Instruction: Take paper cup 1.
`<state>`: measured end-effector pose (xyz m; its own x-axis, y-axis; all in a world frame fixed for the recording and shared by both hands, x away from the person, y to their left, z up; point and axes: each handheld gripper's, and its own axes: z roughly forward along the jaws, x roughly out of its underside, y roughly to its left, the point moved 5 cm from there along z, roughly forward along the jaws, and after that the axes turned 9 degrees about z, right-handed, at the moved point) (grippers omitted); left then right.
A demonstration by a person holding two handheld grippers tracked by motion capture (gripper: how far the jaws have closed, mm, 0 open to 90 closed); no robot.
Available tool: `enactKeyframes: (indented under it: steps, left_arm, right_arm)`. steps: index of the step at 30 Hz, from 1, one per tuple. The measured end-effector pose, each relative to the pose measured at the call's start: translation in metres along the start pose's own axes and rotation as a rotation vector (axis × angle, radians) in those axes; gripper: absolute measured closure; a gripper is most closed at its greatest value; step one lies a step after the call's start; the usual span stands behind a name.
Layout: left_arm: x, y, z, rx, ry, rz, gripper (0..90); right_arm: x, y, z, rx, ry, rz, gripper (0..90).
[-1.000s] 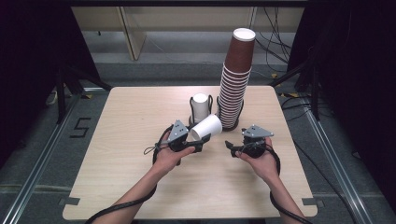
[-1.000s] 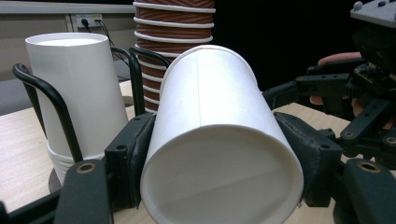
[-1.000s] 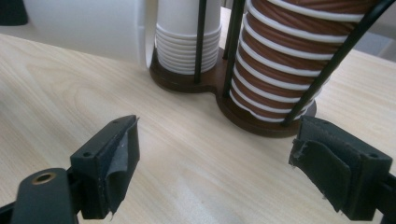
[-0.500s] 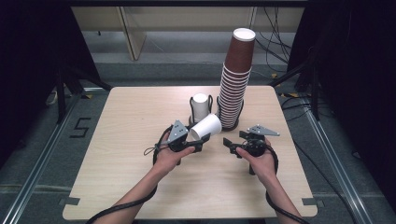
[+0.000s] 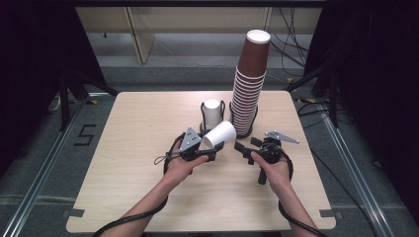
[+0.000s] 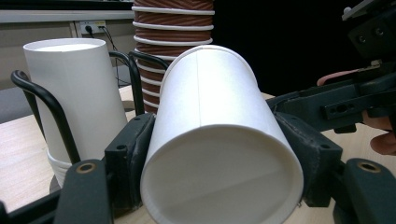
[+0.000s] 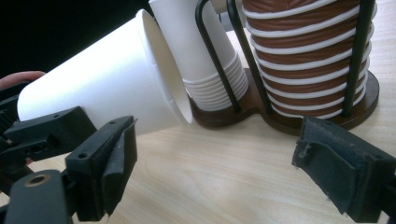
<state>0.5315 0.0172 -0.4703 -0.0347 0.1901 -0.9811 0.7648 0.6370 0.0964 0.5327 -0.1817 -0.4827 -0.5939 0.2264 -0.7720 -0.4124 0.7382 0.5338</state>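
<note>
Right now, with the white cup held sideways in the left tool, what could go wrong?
1. The left tool squeezes the thin white cup by its sides; more pressure may dent it.
2. The tall brown cup stack stands close behind; a bump may topple it.
3. The open right tool, whose jaws have just been opening, may knock the cup's rim.

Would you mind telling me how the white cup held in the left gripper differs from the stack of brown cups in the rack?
The white cup is single, white and tipped on its side, clamped by the left gripper above the table. The stack of brown cups is many nested cups, upside down, upright in the rack and much taller. Both look like paper cups with rolled rims.
</note>
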Motion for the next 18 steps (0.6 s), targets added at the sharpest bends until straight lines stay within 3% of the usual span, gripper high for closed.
enactKeyframes:
  steps: [1,4,8,12,13,14,18]
  left_arm:
    - [-0.0001,-0.0001,0.0002,0.001,0.002,0.003,32.0]
    - [-0.0001,-0.0005,0.0006,0.001,0.002,0.002,32.0]
    - [-0.0001,0.0,0.0005,0.0,0.0,0.003,32.0]
    - [0.0,-0.0003,0.001,0.0,0.0,0.004,32.0]
    - [-0.0001,-0.0004,0.0012,0.001,0.0,0.005,32.0]
    - [-0.0001,-0.0005,0.0014,0.002,0.0,0.006,32.0]
    - [-0.0002,-0.0007,0.002,0.001,0.0,0.008,32.0]
  right_arm:
    - [0.0009,0.0029,-0.0001,-0.001,0.013,0.037,12.6]
    - [0.0,0.0007,0.0015,0.009,0.007,-0.005,12.0]
    - [-0.0008,0.003,0.0008,0.001,0.011,0.024,11.7]
    - [-0.0024,0.0033,0.0019,-0.016,-0.006,0.022,11.3]
    - [-0.0015,0.0078,0.0009,-0.026,0.012,0.075,11.2]
    - [-0.0031,0.0044,0.0027,-0.014,-0.004,0.028,11.1]
    - [-0.0036,0.008,0.005,-0.025,0.003,0.048,10.6]
